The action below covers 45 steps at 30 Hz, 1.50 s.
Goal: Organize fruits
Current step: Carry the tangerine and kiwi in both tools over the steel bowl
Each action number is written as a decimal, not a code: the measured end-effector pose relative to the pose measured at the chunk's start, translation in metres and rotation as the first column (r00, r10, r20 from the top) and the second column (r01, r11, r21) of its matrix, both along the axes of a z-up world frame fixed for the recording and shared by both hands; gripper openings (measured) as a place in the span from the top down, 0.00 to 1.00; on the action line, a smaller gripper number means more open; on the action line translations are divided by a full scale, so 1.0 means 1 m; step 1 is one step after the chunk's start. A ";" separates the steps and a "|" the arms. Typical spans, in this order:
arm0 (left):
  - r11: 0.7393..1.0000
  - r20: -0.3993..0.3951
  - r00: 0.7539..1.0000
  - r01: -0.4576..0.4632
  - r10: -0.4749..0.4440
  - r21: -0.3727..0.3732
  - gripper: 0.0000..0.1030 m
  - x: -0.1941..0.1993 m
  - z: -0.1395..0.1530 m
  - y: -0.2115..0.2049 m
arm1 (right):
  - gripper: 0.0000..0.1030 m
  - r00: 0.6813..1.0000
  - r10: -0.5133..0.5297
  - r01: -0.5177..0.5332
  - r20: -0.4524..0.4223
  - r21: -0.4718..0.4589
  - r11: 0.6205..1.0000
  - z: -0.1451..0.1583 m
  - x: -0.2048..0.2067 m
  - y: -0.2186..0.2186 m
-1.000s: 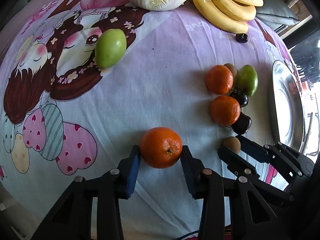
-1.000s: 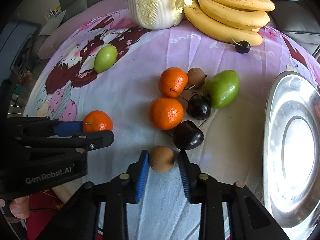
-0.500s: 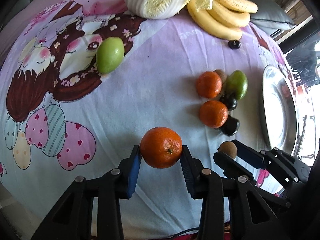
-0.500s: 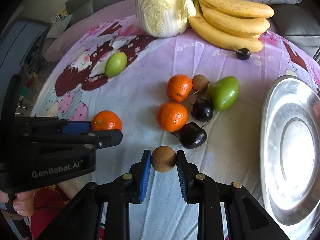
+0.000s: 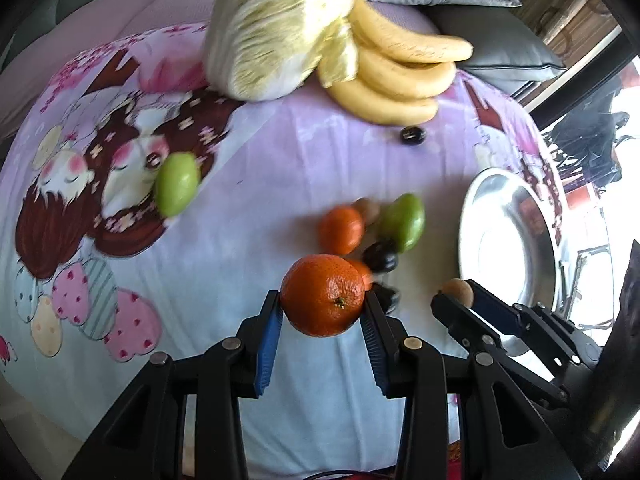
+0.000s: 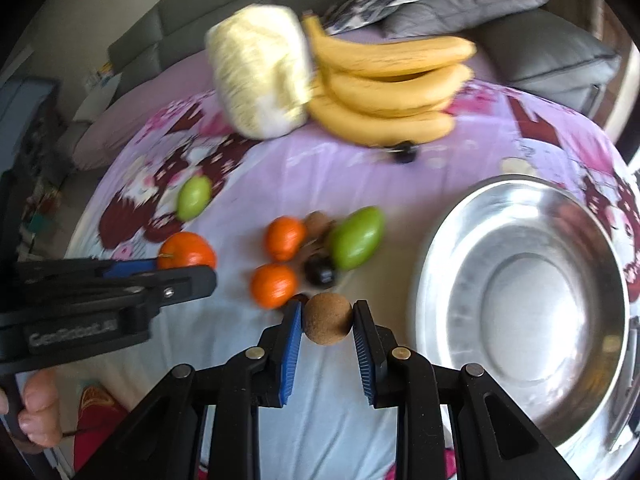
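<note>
**Two fruits in hand, bowl empty**

My left gripper [image 5: 322, 316] pinches an orange [image 5: 322, 295] between its blue pads, held clear of the cloth [image 5: 260, 168]. My right gripper [image 6: 327, 326] is clamped on a brown fruit [image 6: 328, 319], also lifted, just left of the bowl [image 6: 436, 248]. The bowl holds nothing I can see, so by my reckoning the sorting has barely begun: these two would be the first in.

Left on the cloth: two oranges [image 6: 284, 238], a green fruit [image 6: 356, 238], another brown one and dark cherries [image 6: 319, 272] in a cluster near the bowl; a second green fruit [image 6: 194, 198] well apart to the left; a lone cherry [image 6: 404, 154] by the bananas [image 6: 384, 92], with a cabbage [image 6: 260, 76] beside them.
</note>
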State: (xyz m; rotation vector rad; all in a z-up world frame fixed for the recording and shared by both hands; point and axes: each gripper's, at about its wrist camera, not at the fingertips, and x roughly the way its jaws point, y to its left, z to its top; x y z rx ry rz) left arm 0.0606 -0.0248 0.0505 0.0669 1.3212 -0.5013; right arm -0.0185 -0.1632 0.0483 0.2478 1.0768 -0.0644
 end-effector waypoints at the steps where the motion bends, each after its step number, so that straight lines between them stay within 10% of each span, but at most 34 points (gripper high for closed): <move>1: 1.000 0.002 1.000 0.003 -0.003 -0.005 0.60 0.000 0.001 -0.007 | 0.73 1.000 -0.024 0.024 0.004 0.008 1.000 0.001 0.000 -0.008; 25: 0.995 0.005 0.996 0.088 -0.087 -0.045 0.60 -0.007 -0.002 -0.134 | 0.73 0.915 -0.402 0.403 0.022 -0.017 0.915 0.005 -0.026 -0.141; 45: 0.984 -0.091 0.980 0.178 -0.175 0.026 0.60 -0.014 -0.034 -0.197 | 0.73 0.875 -0.483 0.483 -0.022 -0.012 0.876 -0.013 -0.041 -0.183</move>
